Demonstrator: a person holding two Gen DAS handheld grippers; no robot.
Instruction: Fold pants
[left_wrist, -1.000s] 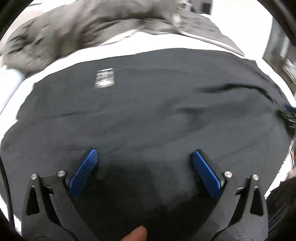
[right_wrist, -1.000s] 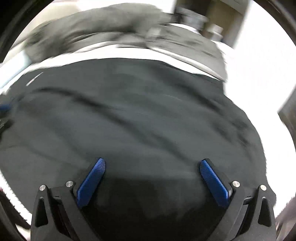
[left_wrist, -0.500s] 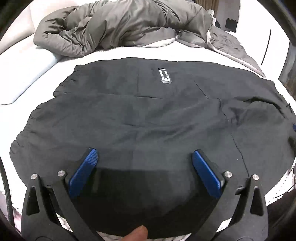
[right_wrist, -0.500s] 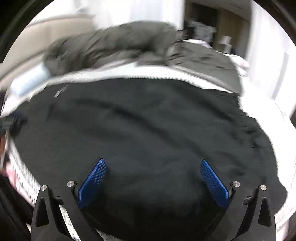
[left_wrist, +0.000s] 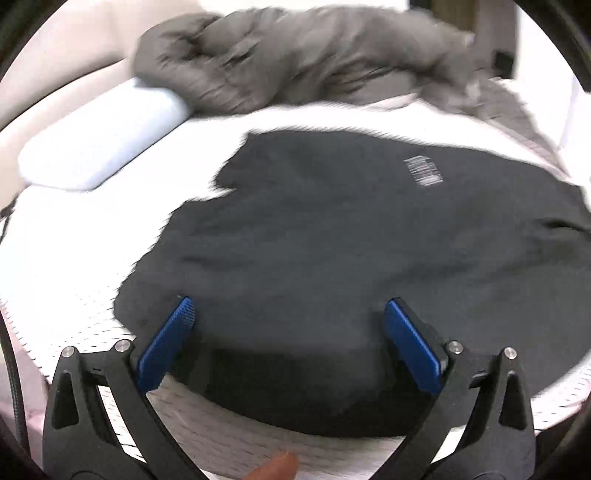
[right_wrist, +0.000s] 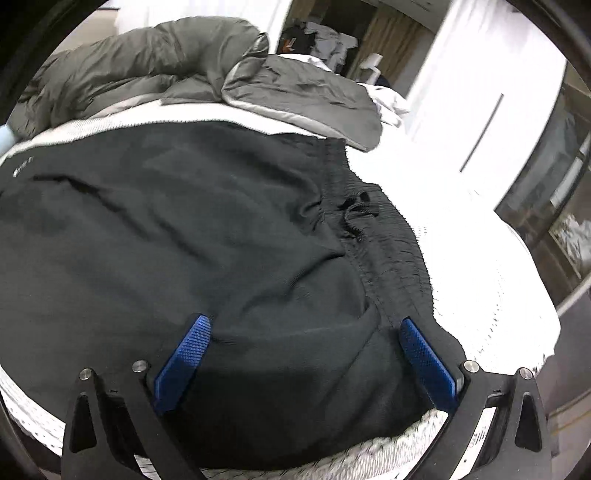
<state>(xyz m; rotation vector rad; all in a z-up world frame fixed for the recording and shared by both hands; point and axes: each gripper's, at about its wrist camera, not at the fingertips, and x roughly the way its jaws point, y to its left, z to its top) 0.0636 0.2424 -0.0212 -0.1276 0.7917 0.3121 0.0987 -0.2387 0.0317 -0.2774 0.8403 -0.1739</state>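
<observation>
Black pants lie spread flat on a white bed, with a small white logo toward the far side. In the right wrist view the same pants show their gathered waistband with a drawstring at the right. My left gripper hovers open over the pants' near left end, blue pads wide apart, holding nothing. My right gripper is open too, above the near corner by the waistband, with cloth beneath it but none pinched.
A rumpled grey duvet is heaped along the far side of the bed, also seen as the grey duvet in the right view. A pale blue pillow lies at the far left. White wardrobe doors stand to the right. The bed's near edge runs below the left gripper.
Both grippers have pulled back toward the near edge of the bed and swung outward, the left toward the leg end, the right toward the waistband. They stay open.
</observation>
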